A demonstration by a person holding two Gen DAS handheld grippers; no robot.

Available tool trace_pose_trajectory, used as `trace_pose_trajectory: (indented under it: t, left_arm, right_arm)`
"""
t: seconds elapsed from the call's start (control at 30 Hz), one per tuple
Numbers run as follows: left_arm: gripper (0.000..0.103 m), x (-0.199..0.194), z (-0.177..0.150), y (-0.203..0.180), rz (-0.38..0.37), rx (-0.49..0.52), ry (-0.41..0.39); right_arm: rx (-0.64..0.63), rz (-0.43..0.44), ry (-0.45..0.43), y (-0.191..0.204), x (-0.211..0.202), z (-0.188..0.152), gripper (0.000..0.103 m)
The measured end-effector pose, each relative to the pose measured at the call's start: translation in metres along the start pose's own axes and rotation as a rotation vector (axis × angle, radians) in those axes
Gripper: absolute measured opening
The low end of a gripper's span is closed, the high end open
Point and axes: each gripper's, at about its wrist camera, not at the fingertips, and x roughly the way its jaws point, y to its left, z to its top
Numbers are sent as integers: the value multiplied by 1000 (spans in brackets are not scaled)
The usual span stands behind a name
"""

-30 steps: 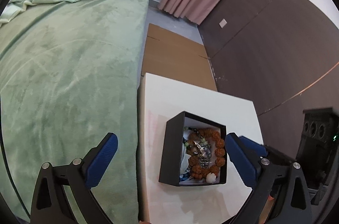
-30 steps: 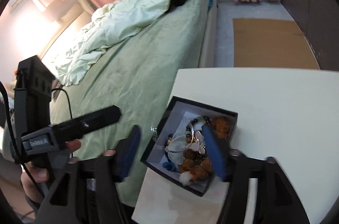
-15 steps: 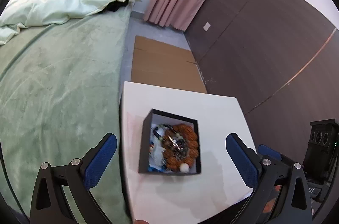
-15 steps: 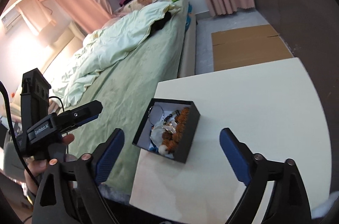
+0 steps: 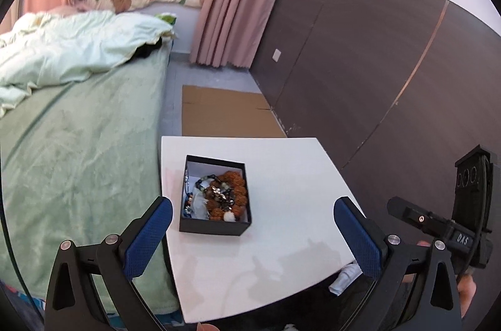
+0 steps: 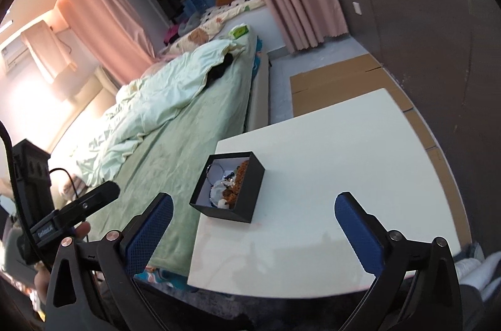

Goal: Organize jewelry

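The black box (image 5: 215,197) of jewelry (image 5: 223,196) sits on the white tabletop (image 5: 281,237), near the edge beside the bed (image 5: 78,159). The left gripper (image 5: 250,237) and right gripper (image 6: 253,232) hover above it, well apart from the box, jaws spread wide and empty. Judged step: all pieces appear boxed, organizing near completion. Any next move calls for a descent toward the box.
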Motion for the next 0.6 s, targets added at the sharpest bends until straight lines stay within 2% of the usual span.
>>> trace_pose_trajectory:
  t: [0.13,0.2,0.43,0.6]
  left_arm:
    - [103,-12,-15,-17,32,32,13]
    - [103,-18,-22,-24,25,45,10]
    - [103,-45,-50,-57,65,103,-38]
    - [103,-63,-64,-65,121,89,-97]
  right_arm:
    - [3,-34,-38,-6,-21,-12,103]
    - [-5,-52,-59,-7,-31,-20,103]
    - [-24,-57,-87,0,-55,-48,103]
    - [-52,-72,-99,11,-75,-61,103]
